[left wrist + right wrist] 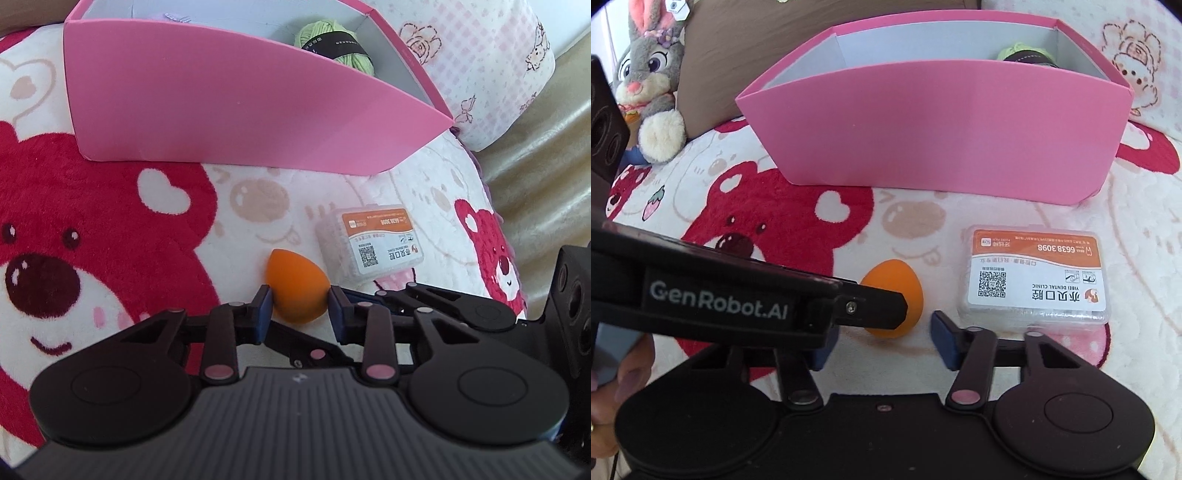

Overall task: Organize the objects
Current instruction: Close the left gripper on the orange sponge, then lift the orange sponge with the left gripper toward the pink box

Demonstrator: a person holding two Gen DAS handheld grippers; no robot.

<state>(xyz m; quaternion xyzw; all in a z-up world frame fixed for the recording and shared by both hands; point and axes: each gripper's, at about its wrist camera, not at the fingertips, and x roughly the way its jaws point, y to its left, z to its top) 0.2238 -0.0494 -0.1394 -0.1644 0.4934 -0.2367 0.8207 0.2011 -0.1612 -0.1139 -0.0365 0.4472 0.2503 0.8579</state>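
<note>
Orange sponge egg [298,291], just left of the floss box [371,242], sits clamped in the left hand-held gripper [300,308], tip forward; right hand-held gripper [881,341] stands apart, empty.

In the right wrist view, the left side of the orange sponge [892,295] was hidden behind the left gripper [901,304], and one blue finger of the right gripper [882,345] was mostly covered by it too. Only a small bit of the green yarn ball [1027,53] was seen over the wall of the pink box [942,125]; the box floor was hidden. The plush bunny [652,74] was cut off at the top edge. A hand [617,384] was cut off at the left edge. The small print on the clear floss box [1034,273] could not be read.
</note>
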